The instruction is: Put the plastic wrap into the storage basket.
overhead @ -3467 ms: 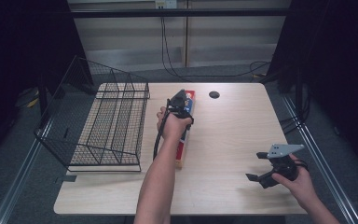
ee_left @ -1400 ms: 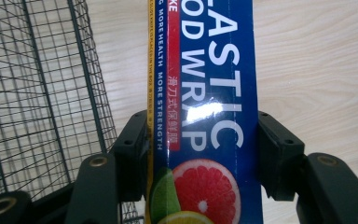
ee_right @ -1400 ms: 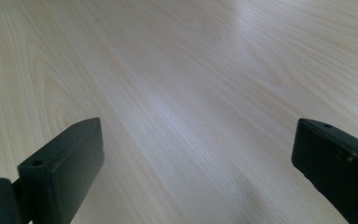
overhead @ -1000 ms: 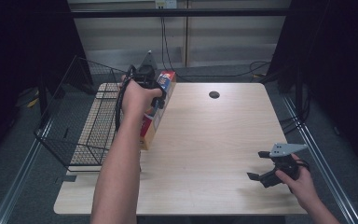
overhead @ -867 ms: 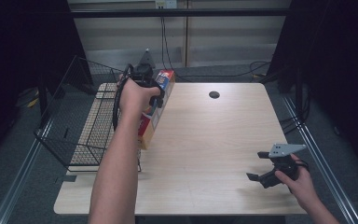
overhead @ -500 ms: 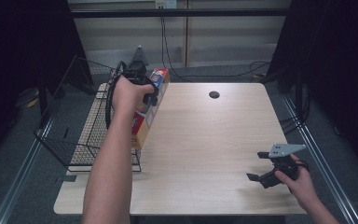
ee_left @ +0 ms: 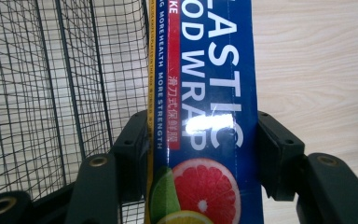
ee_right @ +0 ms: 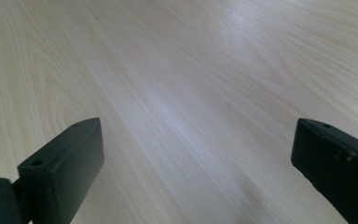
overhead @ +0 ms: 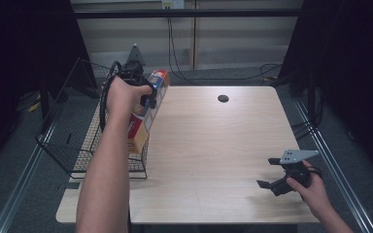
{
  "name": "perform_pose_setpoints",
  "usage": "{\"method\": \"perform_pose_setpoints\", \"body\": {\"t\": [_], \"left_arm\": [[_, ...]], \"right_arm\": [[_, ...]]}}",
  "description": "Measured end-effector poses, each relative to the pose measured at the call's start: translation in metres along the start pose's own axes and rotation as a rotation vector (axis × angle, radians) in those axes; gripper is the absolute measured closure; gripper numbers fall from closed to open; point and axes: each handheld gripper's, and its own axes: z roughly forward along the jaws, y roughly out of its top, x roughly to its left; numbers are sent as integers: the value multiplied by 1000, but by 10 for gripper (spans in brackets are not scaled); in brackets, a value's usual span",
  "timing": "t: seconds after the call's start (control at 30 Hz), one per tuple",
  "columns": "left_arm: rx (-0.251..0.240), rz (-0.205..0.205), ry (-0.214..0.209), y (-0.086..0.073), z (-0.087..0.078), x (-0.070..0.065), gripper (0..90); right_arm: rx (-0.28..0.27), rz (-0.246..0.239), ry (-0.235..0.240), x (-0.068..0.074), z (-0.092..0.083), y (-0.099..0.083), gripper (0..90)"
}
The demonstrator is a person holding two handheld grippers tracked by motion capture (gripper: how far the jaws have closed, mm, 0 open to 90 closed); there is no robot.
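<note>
A long plastic food wrap box (overhead: 145, 114), blue with red and yellow and a grapefruit picture, is held in the air, tilted, over the right edge of the black wire basket (overhead: 73, 150). My left gripper (overhead: 143, 94) is shut on the plastic wrap box, its two black jaws pressing both long sides of the box (ee_left: 205, 116). The box's lower end hangs at the basket's right wall. My right gripper (overhead: 272, 177) rests low over the table's near right corner, jaws wide apart with only bare wood between them (ee_right: 191, 140).
The light wooden table (overhead: 213, 145) has a round dark cable hole (overhead: 223, 98) at the back. The wire basket (ee_left: 51, 84) occupies the table's left side and overhangs its left edge. Cables hang behind the table.
My left gripper has carried the plastic wrap box from the table's middle leftward and up to the basket's right edge. The right gripper has stayed put.
</note>
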Motion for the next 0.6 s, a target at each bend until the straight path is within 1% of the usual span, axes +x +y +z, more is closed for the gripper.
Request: {"method": "perform_pose_setpoints", "body": {"t": [0.1,0.13,0.23,0.3,0.4,0.5,0.53,0.6], "left_arm": [[0,2,7,0,-3,3,447],[0,-5,5,0,-4,3,447],[-5,-6,5,-1,-8,7,446],[-4,-18,0,-1,-10,7,446],[1,-21,0,-2,-13,10,446],[-4,-25,0,-3,-15,13,447],[-2,-33,-8,-3,-16,14,447],[-5,-36,-5,-4,-19,16,446]], "right_arm": [[-1,-3,-2,0,0,0,26],[0,-6,-4,0,1,0,25],[5,-2,-4,0,0,0,26],[6,-1,-2,0,0,0,26],[3,-3,0,0,1,0,26],[7,-4,-5,0,1,0,26],[8,-1,-4,1,1,0,25],[7,-1,-4,1,1,0,26]]}}
